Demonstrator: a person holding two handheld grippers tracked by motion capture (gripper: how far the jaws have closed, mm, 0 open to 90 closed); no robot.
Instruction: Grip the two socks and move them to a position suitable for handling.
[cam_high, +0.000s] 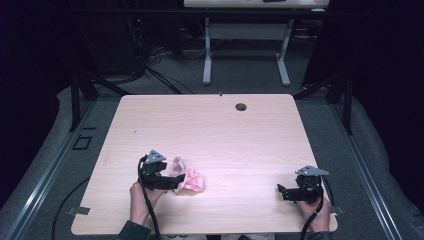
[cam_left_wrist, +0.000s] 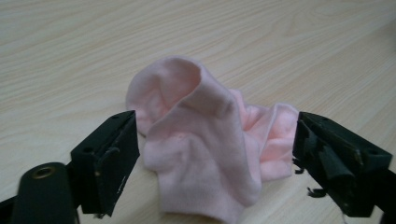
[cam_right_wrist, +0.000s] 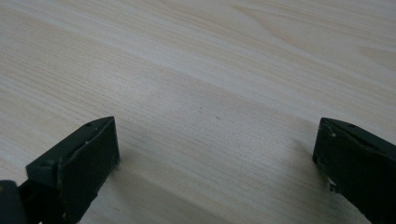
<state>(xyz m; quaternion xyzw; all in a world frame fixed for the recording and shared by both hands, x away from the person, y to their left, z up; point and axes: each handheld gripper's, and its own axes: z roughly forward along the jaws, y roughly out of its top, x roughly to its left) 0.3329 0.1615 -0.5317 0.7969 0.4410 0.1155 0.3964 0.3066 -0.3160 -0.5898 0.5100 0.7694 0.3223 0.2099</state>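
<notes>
My left gripper (cam_left_wrist: 215, 154) jaws straddle the pink cloth (cam_left_wrist: 210, 140), spread, not yet pinching, lined up to grab. Right gripper (cam_right_wrist: 215, 163) parked on desk (cam_high: 210, 130), jaws spread, empty.

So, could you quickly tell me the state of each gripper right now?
Left gripper: open, jaws either side of the pink cloth, not pressing it.
Right gripper: open, holding nothing.
</notes>
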